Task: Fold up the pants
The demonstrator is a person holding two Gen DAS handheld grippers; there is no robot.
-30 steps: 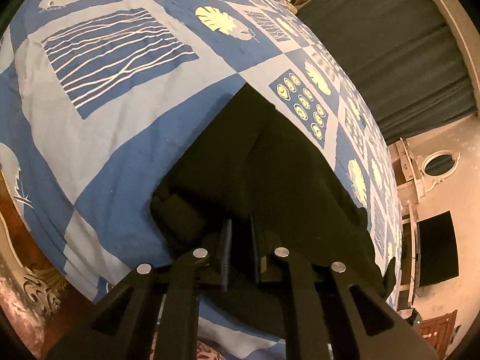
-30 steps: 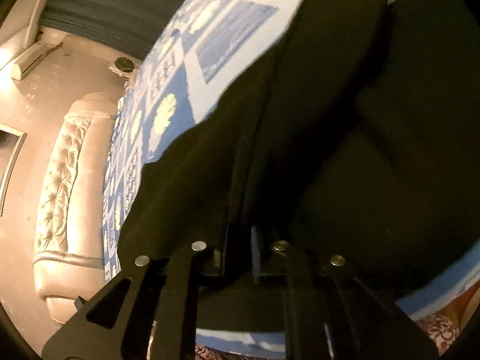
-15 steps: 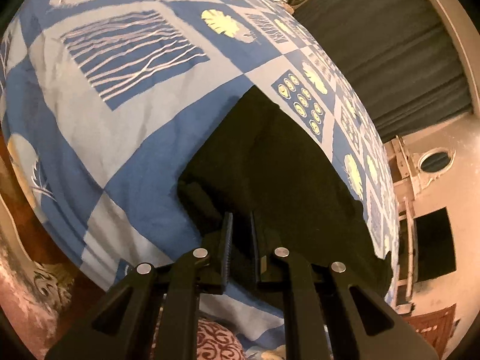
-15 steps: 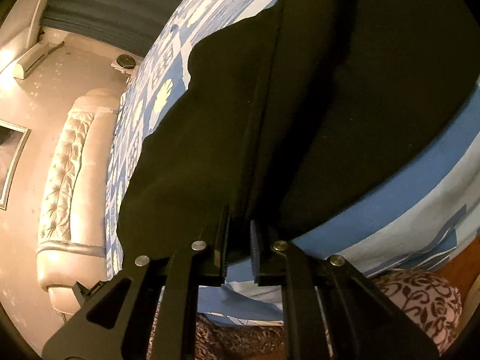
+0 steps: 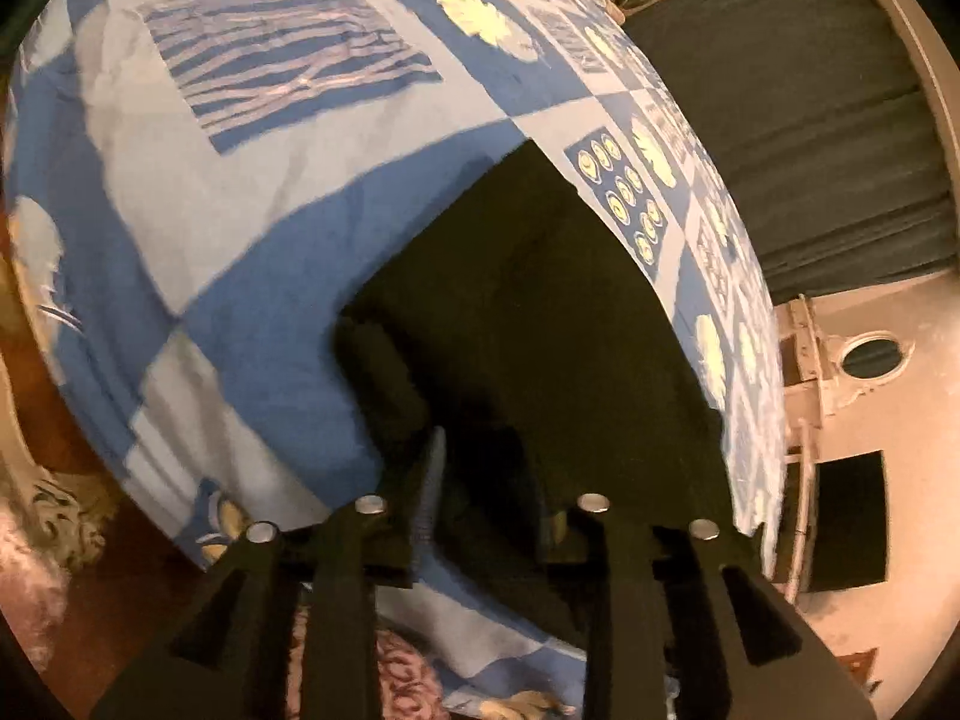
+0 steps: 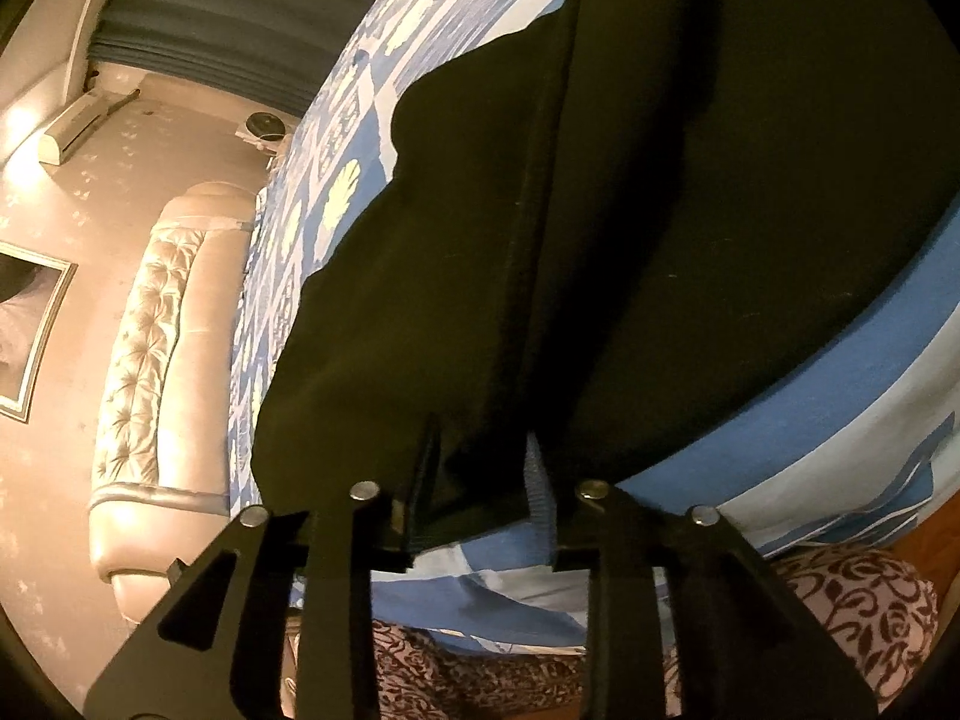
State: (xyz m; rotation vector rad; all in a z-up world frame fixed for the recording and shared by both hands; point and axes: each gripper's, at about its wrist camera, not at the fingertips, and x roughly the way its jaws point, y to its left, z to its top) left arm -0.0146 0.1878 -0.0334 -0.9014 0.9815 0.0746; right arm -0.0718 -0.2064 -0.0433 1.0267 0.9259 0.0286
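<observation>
The black pants (image 5: 540, 324) are lying so dark in the left wrist view that folds and layers are not reading; their near hem is disappearing behind the left claw (image 5: 489, 480), whose right finger is merging into the cloth. Whether cloth is touching either pad of this opening claw cannot be told. In the right wrist view the pants (image 6: 690, 180) are running off the top and right edges, so their full outline is not showing. The right claw (image 6: 480, 474), also opening, is covering the hem between its fingers. The bedspread (image 5: 240, 180) is blurring along the left wrist view's left rim. The small round object (image 6: 264, 123) beside the bed is too small to identify.
</observation>
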